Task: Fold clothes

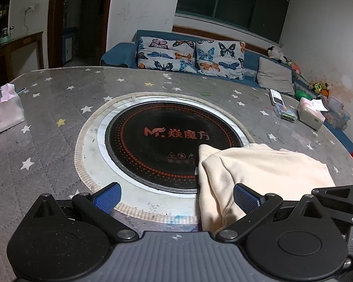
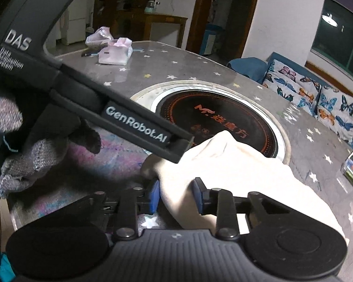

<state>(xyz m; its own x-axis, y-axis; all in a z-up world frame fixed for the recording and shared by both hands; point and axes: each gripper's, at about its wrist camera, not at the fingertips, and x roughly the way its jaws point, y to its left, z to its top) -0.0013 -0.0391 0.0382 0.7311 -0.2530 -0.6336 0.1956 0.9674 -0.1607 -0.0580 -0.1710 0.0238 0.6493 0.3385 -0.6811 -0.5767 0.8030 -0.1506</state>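
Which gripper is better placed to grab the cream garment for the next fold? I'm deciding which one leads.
Probably the right gripper: its open blue pads already straddle a bunched edge of the cream garment. The left gripper is open too, mostly over bare table, cloth only beside one pad.

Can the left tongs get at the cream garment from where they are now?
Probably yes. The left tongs stand open, and the cream garment lies right beside their right finger, with nothing between. The right tongs already straddle a fold.

right claw [image 2: 176, 196] | pads astride cream garment [image 2: 235, 164] fold | table [image 2: 188, 70]
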